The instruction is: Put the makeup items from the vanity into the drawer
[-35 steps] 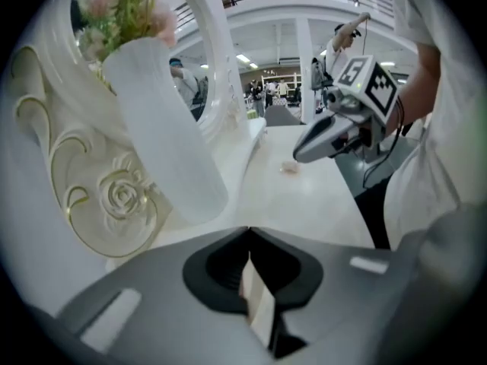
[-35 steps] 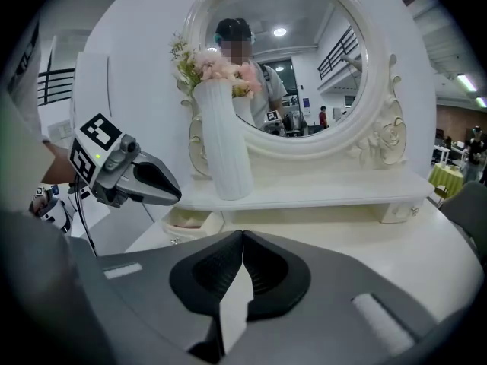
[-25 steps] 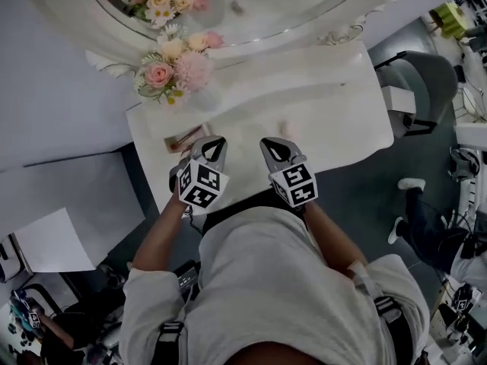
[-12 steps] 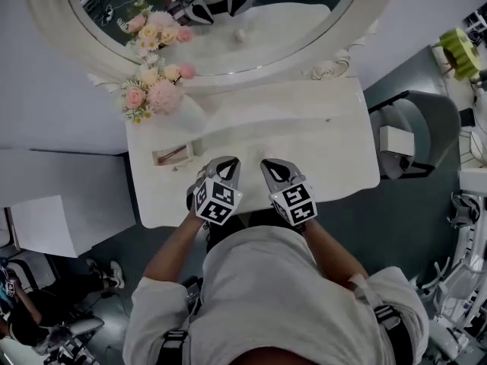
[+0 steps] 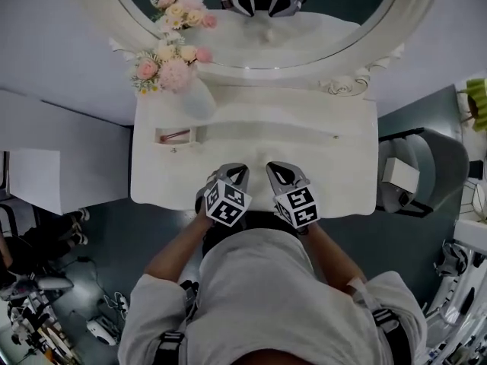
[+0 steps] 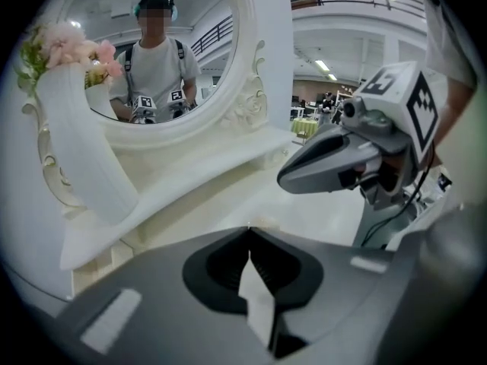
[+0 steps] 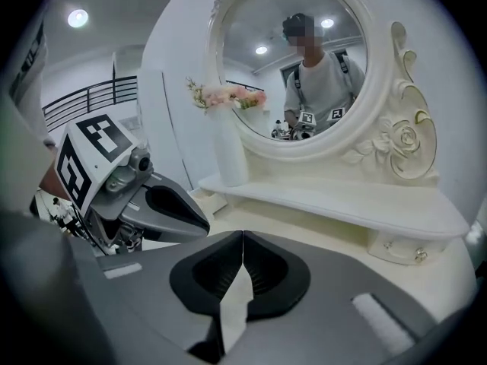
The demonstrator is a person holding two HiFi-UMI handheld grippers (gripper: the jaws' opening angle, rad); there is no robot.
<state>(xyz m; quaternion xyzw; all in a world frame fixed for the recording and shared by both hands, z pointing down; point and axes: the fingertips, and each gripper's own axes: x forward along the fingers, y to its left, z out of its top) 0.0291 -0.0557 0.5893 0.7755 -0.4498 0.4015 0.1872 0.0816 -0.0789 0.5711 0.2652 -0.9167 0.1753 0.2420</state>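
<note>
The white vanity [image 5: 319,166] stands under a round mirror [image 5: 319,21]. A small open compartment [image 5: 176,135] at the vanity's back left holds a thin pink item. My left gripper [image 5: 237,169] and right gripper [image 5: 274,167] hover side by side over the vanity's front edge, both shut and empty. In the left gripper view the shut left gripper [image 6: 249,231] points at the tabletop, with the right gripper [image 6: 335,158] beside it. The right gripper view shows the shut right gripper [image 7: 242,234] and the left gripper [image 7: 163,211] to its left.
A white vase [image 5: 196,97] of pink and cream flowers [image 5: 167,63] stands at the vanity's back left. A raised shelf [image 5: 289,116] runs under the mirror. A grey chair [image 5: 426,166] stands right of the vanity, a white panel [image 5: 34,181] to the left.
The head view has swung, so the vanity now sits square and centred. Both grippers stay shut, side by side at the front edge.
</note>
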